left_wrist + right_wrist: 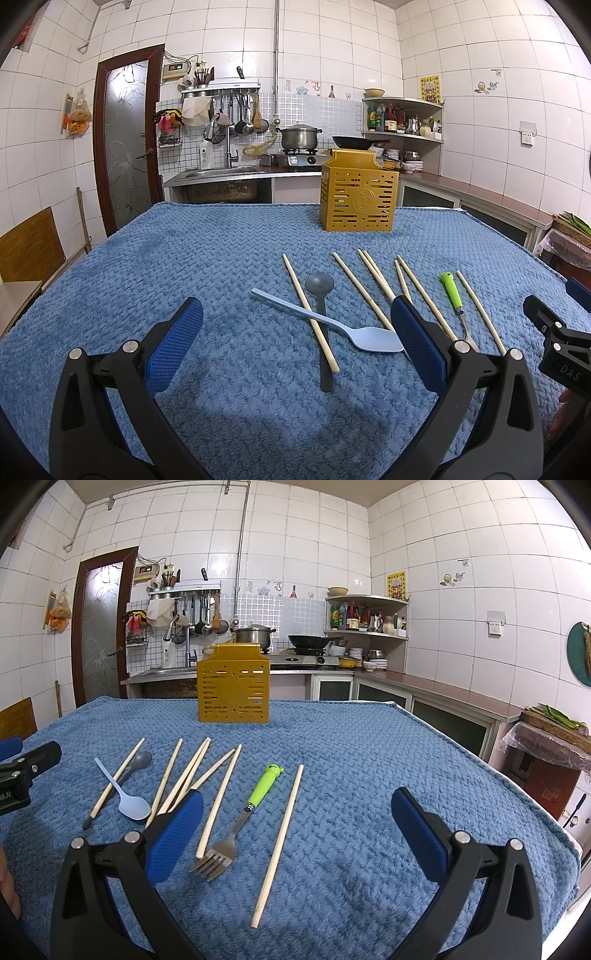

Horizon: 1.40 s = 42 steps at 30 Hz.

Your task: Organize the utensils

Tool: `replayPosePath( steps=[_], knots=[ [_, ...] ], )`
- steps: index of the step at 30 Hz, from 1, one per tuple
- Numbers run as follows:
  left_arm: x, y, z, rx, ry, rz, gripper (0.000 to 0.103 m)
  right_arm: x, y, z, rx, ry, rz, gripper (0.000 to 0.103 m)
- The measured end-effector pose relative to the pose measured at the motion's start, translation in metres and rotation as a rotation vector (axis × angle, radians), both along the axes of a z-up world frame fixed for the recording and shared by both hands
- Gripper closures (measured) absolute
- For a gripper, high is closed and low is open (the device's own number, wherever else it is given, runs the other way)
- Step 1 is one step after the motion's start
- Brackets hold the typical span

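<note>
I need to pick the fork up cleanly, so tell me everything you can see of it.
The fork has a bright green plastic-looking handle with a shaped cap at its far end and a bare metal neck and four-tined head. It lies flat on the blue cloth, tines toward the camera, handle pointing away toward the yellow holder. Chopsticks lie on either side; none clearly touches it.

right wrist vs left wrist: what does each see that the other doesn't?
Only right wrist: the fork's tines in full, the open right claw, the chopping board with greens.
Only left wrist: the open left claw, the grey spoon's whole handle, a wooden chair.
Both: gold utensil holder, light blue spoon, chopsticks, blue cloth.
</note>
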State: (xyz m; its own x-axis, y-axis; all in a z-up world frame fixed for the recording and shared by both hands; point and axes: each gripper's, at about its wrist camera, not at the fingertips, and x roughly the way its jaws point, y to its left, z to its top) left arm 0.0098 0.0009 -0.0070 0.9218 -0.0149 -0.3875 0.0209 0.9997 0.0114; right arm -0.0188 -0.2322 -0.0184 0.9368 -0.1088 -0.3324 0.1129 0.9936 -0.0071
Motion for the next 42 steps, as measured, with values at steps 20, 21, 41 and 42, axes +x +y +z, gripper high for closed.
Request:
replayPosePath(
  steps=[20, 21, 41, 42],
  knots=[
    [0.016, -0.001, 0.01, -0.01, 0.097, 0.015, 0.005, 0.025, -0.002, 0.014, 0.046, 0.076, 0.069, 0.004],
    [0.02, -0.002, 0.01, -0.013, 0.122, 0.007, 0.005, 0.03, -0.001, 0.013, 0.043, 0.094, 0.07, 0.004],
    [0.129, 0.004, 0.011, -0.023, 0.406, -0.009, 0.005, 0.162, 0.011, -0.016, 0.045, 0.405, 0.07, 0.004],
    [0.133, 0.003, 0.009, -0.017, 0.41, -0.004, 0.005, 0.166, 0.01, -0.016, 0.05, 0.41, 0.067, 0.004]
  ],
)
